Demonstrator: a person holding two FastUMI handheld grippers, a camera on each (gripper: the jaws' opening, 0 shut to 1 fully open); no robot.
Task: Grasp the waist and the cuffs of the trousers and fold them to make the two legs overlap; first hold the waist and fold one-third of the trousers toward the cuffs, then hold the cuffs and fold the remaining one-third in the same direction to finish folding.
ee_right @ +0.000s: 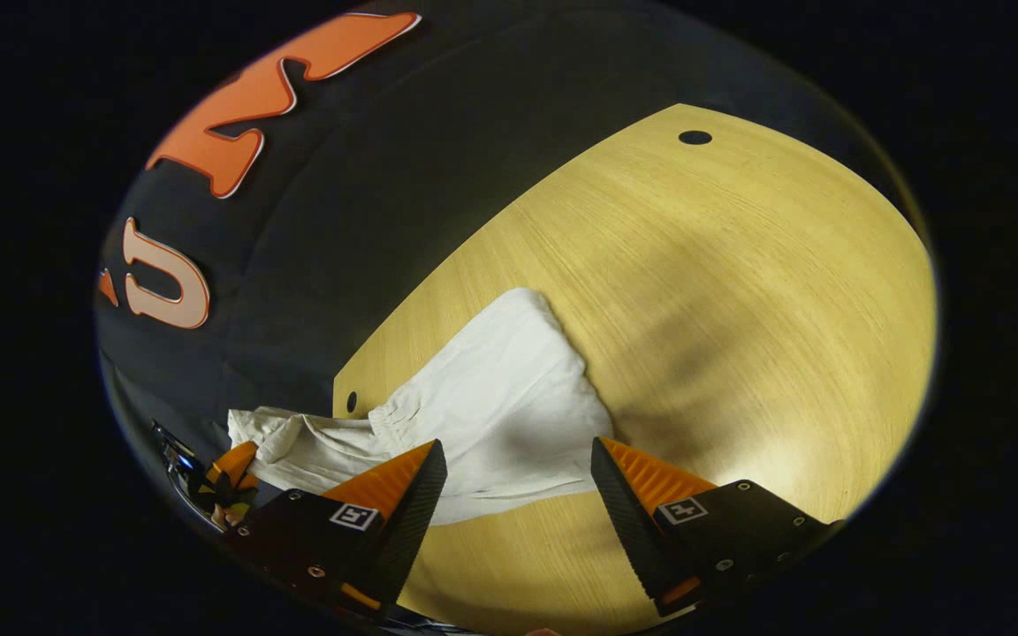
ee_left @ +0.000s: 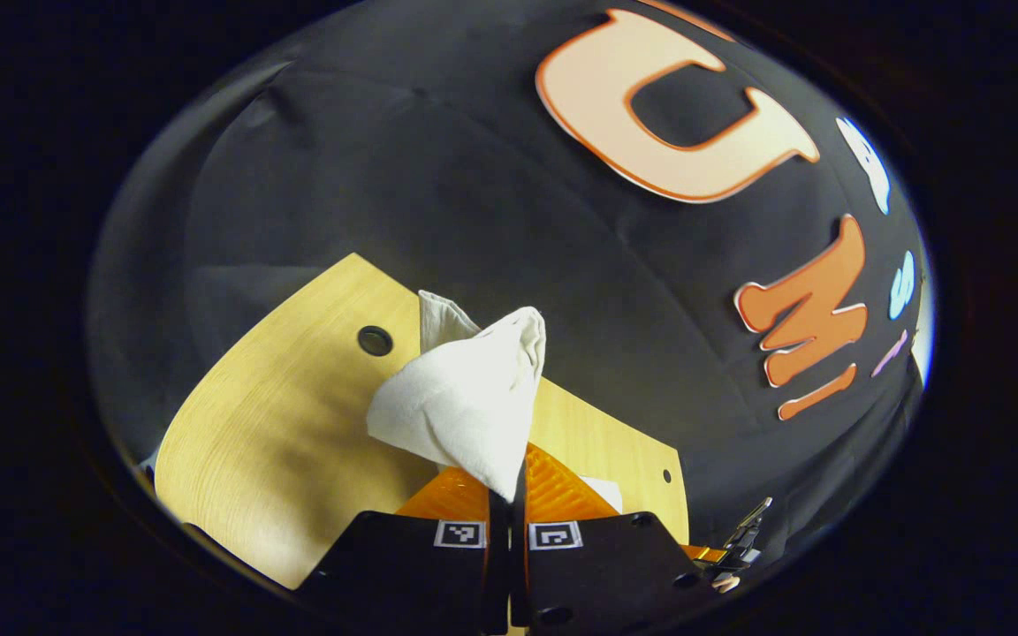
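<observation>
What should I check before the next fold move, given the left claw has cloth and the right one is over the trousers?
1. Left claw shut on the trousers: ok, cloth pinched between its fingers and lifted.
2. Right claw gripping: not ok, open, fingers apart above the cloth.
3. Trousers on the table: ok, one end lies flat.
4. Which end each claw has, waist or cuffs: cannot tell.
5. Legs overlapped evenly: cannot tell.
6. Table space beyond the cloth: ok, bare wood.
</observation>
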